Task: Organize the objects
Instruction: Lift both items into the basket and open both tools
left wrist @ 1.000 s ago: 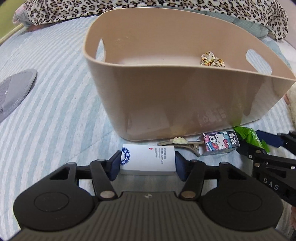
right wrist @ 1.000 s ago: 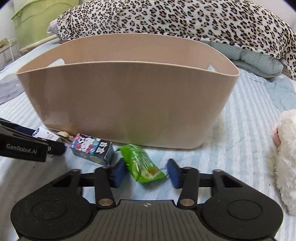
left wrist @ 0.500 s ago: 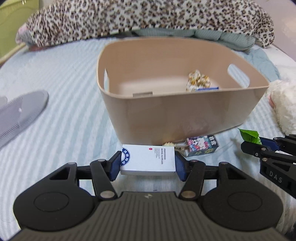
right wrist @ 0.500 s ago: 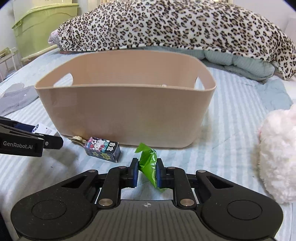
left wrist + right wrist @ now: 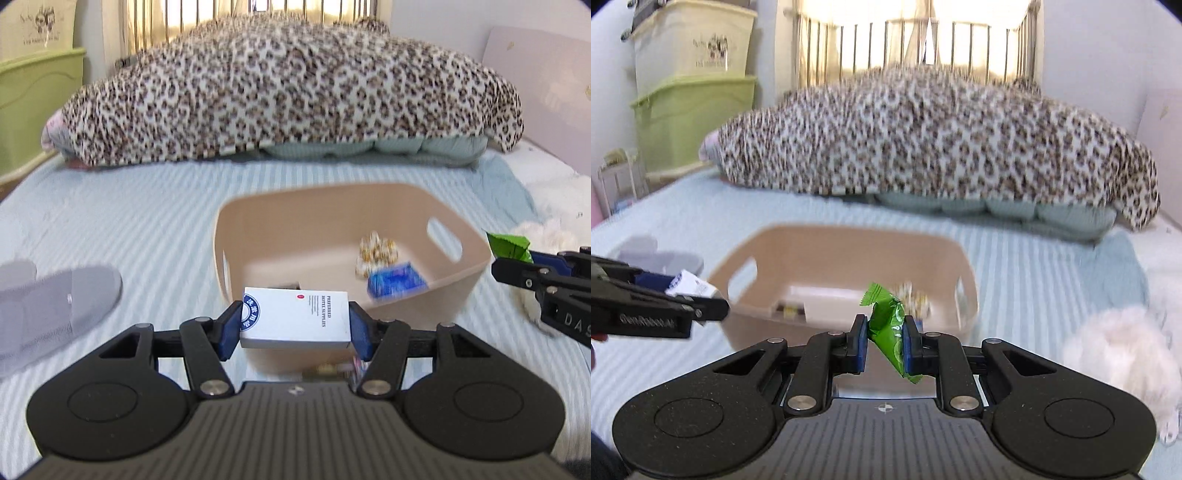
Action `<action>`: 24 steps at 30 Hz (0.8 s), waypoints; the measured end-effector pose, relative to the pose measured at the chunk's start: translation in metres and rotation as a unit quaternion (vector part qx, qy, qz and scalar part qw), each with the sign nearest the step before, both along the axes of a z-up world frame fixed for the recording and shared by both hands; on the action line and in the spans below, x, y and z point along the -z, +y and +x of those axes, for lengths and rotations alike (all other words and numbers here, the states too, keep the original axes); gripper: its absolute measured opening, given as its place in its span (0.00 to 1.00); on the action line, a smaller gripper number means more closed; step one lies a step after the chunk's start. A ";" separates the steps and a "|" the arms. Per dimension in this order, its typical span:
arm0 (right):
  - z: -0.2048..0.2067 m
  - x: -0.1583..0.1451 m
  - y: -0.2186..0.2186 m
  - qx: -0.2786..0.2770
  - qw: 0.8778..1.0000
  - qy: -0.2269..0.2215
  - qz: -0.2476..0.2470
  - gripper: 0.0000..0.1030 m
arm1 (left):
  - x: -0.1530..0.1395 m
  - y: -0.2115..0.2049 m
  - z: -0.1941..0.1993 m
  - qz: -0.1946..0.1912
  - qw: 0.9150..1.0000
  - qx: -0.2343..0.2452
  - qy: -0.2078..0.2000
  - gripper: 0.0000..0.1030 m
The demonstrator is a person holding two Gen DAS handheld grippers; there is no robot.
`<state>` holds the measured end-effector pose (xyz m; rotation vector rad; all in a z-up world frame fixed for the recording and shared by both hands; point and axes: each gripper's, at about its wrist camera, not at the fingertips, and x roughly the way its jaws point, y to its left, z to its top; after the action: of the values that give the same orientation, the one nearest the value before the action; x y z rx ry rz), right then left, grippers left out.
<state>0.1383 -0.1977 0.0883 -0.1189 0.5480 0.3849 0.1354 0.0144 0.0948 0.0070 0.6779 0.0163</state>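
Beige basket sits mid-bed. Left gripper clamps a white box reading "PREFERRED HOTEL SUPPLIES" at the near rim; right gripper pinches a green packet before it.

The left gripper clamps a white box above the beige bin's near rim; inside lie a blue packet and patterned bundle.

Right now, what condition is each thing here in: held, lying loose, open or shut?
Left gripper: shut on the white box, lifted.
Right gripper: shut on the green packet, lifted.
Beige basket: open-topped, on the bed.
Blue packet: loose inside the basket.
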 end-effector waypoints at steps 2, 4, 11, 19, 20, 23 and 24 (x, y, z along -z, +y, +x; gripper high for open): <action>0.009 -0.010 0.006 0.001 1.000 -0.010 0.010 0.17 | -0.006 0.000 0.008 0.003 1.000 -0.001 -0.013 0.58; 0.019 -0.016 0.014 0.005 1.000 -0.022 0.007 0.17 | -0.007 -0.002 0.020 0.014 1.000 -0.006 -0.023 0.58; 0.055 -0.009 0.039 0.012 1.000 -0.025 0.000 0.17 | 0.012 0.002 0.069 0.021 0.999 -0.025 -0.013 0.58; 0.102 0.032 0.060 0.024 0.999 0.028 -0.027 0.17 | 0.060 0.003 0.106 0.028 0.998 -0.034 0.037 0.58; 0.106 0.038 0.063 0.025 0.999 0.037 -0.031 0.17 | 0.065 0.003 0.108 0.031 0.998 -0.031 0.041 0.58; 0.110 0.050 0.067 0.028 0.997 0.051 -0.047 0.18 | 0.071 -0.002 0.109 0.052 0.998 -0.025 0.038 0.58; 0.110 0.053 0.068 0.033 0.997 0.051 -0.052 0.31 | 0.070 -0.002 0.108 0.047 0.998 -0.023 0.038 0.59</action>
<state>0.2482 -0.1299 0.0357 -0.1821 0.6719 0.2984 0.2438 0.0122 0.0249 0.0838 0.7531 0.0929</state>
